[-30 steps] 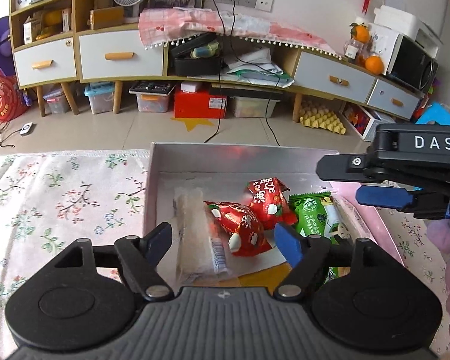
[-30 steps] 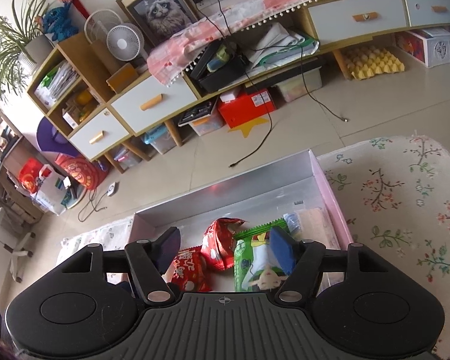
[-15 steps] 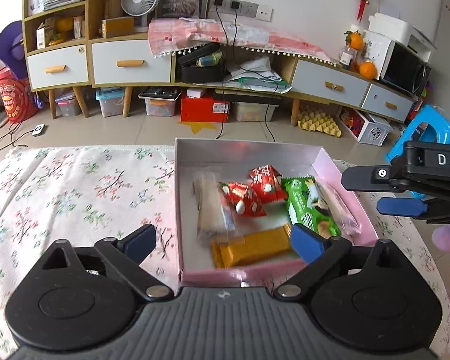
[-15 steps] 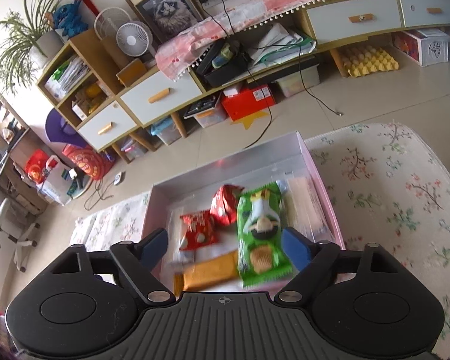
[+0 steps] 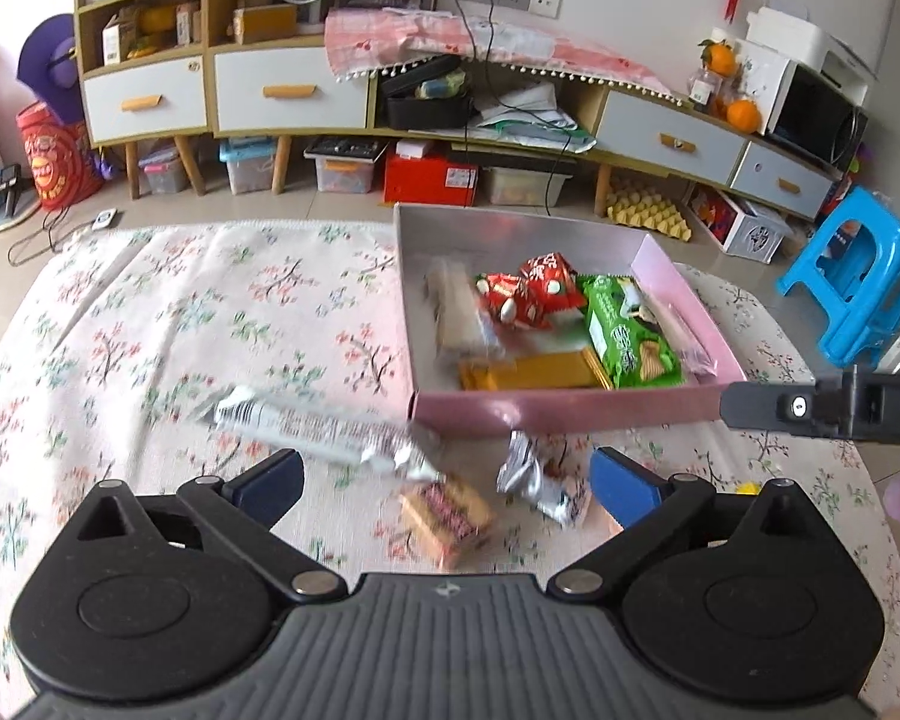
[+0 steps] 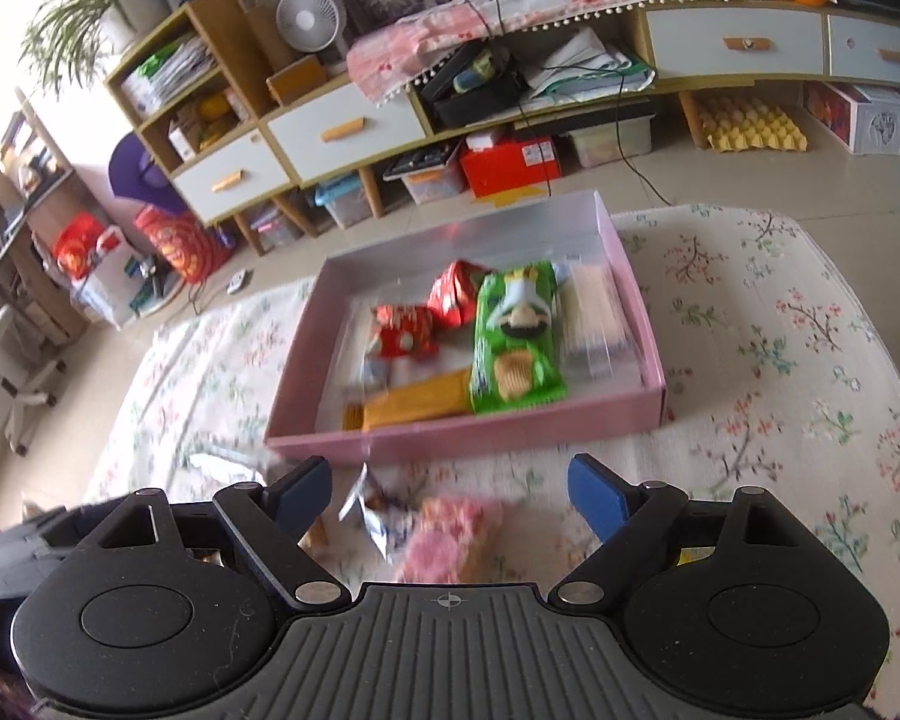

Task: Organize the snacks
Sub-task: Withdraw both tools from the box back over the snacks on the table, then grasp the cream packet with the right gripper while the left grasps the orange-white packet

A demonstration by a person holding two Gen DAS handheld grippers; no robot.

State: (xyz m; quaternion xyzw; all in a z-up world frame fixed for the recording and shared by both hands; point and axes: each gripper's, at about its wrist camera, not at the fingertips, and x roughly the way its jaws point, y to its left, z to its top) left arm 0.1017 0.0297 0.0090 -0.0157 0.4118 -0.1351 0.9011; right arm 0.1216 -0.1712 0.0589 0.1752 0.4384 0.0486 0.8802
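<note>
Backed away from the pink box [image 5: 570, 414] compared with a second ago: then right over its contents, now looking at the whole box from outside its near wall.

With the left gripper [image 5: 444, 468]: jaws opening, spread far wider than a second ago, nothing pinched. Below and between the blue fingers [image 5: 270, 477], only loose snacks lying on the floral cloth [image 5: 180, 330].

With the right gripper [image 6: 450, 480]: jaws spread too, wider than a second ago, empty. In the left view, reaching in from the right edge [image 5: 810, 408], just beside the box's near right corner.

Inside the box, at the far edge of the table:
- green packet [image 5: 627, 336] lying flat toward the right wall; a second ago between the right gripper's fingers, now free of them
- two red packets [image 5: 528, 297] near the middle, touching each other
- orange bar [image 5: 528, 372] along the near wall
- clear-wrapped pale biscuits [image 5: 459, 315] toward the left wall
- another clear packet [image 6: 594, 312] against the right wall

Newly in view on the cloth, outside the box and just before its near wall:
- long silver packet [image 5: 318, 429], one end close to the near left corner
- small crumpled silver packet [image 5: 540, 480]
- pink-filled wafer [image 5: 447, 513], nearer the table's front edge

Blurred, so no print readable.
</note>
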